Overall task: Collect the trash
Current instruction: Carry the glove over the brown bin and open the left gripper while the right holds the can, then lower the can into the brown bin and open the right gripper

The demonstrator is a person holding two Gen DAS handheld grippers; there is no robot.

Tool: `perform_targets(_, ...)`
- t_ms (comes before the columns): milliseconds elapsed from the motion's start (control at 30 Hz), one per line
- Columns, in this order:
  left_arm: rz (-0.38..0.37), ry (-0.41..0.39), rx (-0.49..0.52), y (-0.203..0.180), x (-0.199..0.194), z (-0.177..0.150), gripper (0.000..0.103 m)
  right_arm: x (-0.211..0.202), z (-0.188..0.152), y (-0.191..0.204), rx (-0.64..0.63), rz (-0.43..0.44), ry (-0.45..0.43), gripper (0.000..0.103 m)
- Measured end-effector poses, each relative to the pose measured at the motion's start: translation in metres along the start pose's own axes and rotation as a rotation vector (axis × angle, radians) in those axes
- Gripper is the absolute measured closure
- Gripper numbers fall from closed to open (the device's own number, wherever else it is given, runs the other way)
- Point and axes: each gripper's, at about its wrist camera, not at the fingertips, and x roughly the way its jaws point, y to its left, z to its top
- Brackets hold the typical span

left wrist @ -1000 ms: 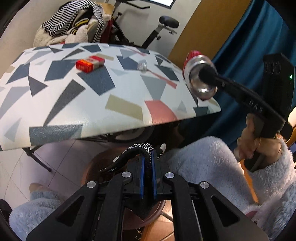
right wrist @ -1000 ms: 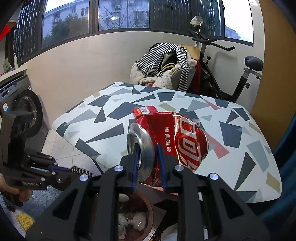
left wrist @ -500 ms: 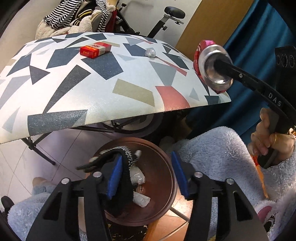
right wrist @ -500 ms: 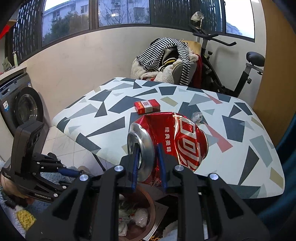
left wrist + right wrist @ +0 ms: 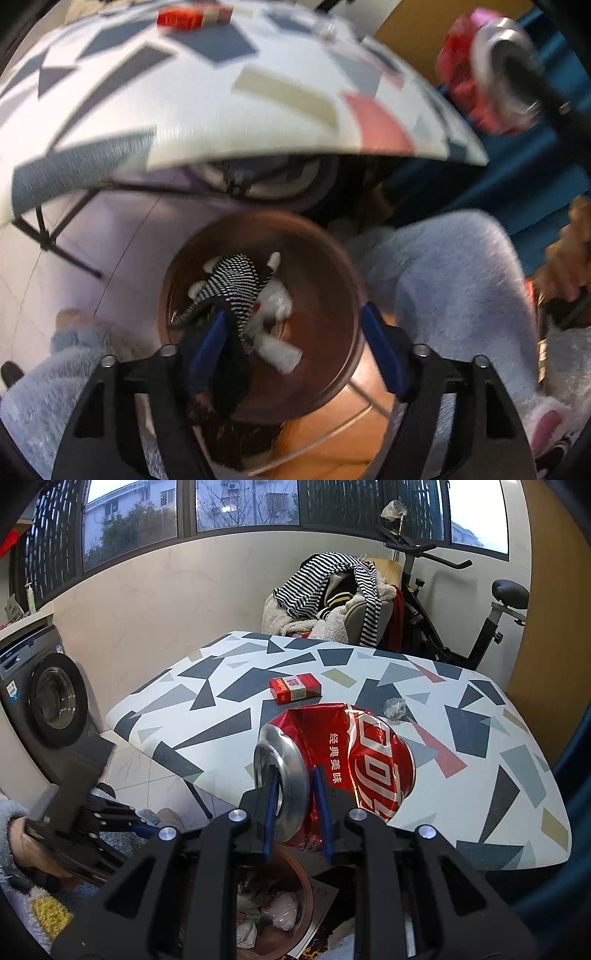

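**Crushed can held above the bin while a striped cloth drops in**

Tiled floor and a patterned table [image 5: 207,716] with grey, beige and red shapes fill most of both views. On the tabletop lie a red cigarette pack [image 5: 294,689] and, well apart from it toward the right, a small crumpled clear wrapper [image 5: 395,709]. Behind the table stand an exercise bike [image 5: 461,627] and a chair heaped with clothes [image 5: 332,594]; a washing machine [image 5: 48,701] sits at the left wall.

Below the table's near edge stands a round brown bin [image 5: 328,258], with white crumpled scraps [image 5: 277,299] already inside.

The left gripper [image 5: 295,339] points steeply down over the bin's mouth. Its jaws have just been opening and now stand wide apart; a black-and-white striped cloth [image 5: 232,284] hangs just beside the left blue finger [image 5: 210,343], inside the bin's rim, with the picture too blurred to tell whether they touch.

The right gripper [image 5: 295,812] is clamped on the rim of a crushed red can [image 5: 354,760], which is held in the air in front of the table edge, above the bin.
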Motion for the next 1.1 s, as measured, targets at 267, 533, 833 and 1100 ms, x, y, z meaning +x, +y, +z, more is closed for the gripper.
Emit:
perform_targets(267,0.007,0.033,0.024,-0.006,-0.003,0.002,0.013,-0.002,-0.002,-0.001,0.014,-0.002,-0.006,0.080)
perform_targets(533,0.042,-0.037,0.049,-0.008,-0.023,0.008,0.006,-0.002,-0.002,-0.001,0.014,-0.005,-0.005,0.080)
perform_targets(833,0.072,-0.240,-0.040,0.012,-0.079,0.005,0.006,0.000,-0.004,0.002,0.007,0.021,0.034,0.080)
perform_targets(1100,0.138,-0.351,-0.099,0.030,-0.121,-0.001,0.006,0.013,-0.022,0.025,-0.035,0.140,0.177,0.080)
